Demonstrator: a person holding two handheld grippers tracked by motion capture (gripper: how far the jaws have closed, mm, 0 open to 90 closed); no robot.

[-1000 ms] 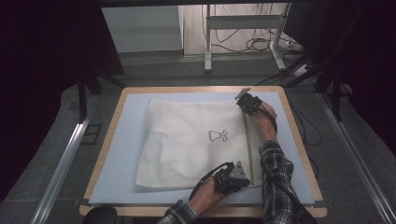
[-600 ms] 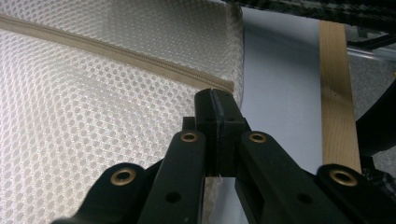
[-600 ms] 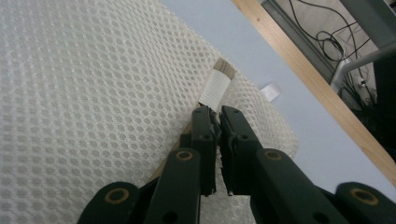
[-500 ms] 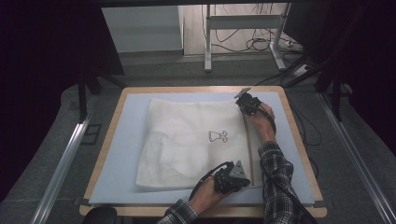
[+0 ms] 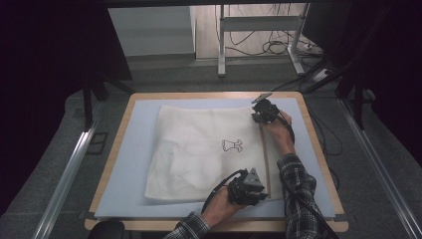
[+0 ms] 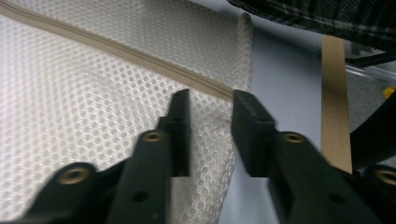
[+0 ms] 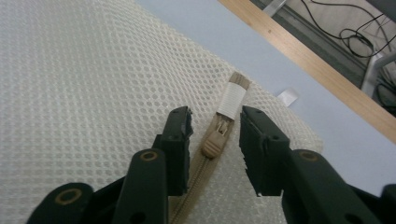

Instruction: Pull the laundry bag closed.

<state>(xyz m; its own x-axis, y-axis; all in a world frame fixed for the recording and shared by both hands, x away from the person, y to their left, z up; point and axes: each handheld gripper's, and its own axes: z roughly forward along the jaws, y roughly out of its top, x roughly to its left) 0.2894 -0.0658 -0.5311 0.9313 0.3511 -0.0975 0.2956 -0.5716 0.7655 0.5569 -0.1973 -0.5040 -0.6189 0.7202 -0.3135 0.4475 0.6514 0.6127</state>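
A white mesh bag (image 5: 209, 149) lies flat on the pale blue mat (image 5: 139, 149), its beige zipper (image 5: 265, 154) running along the right edge. My left gripper (image 5: 259, 189) sits at the bag's near right corner. Its jaws have just been opening and stand apart (image 6: 211, 107) over the mesh, at the zipper tape's (image 6: 116, 49) end. My right gripper (image 5: 260, 113) is at the far right corner. Its jaws have also just been opening (image 7: 215, 123). The zipper pull (image 7: 214, 143) lies between them, with neither pad pressing on it.
The mat covers a wooden table, whose rim (image 5: 214, 94) shows at the far side. A plaid sleeve (image 5: 298, 184) lies along the table's right part. Metal rails (image 5: 64, 174) flank the table, and cables (image 5: 278, 47) lie on the floor beyond.
Both hands and the bag stay where they were in the high view; no shift shows there.
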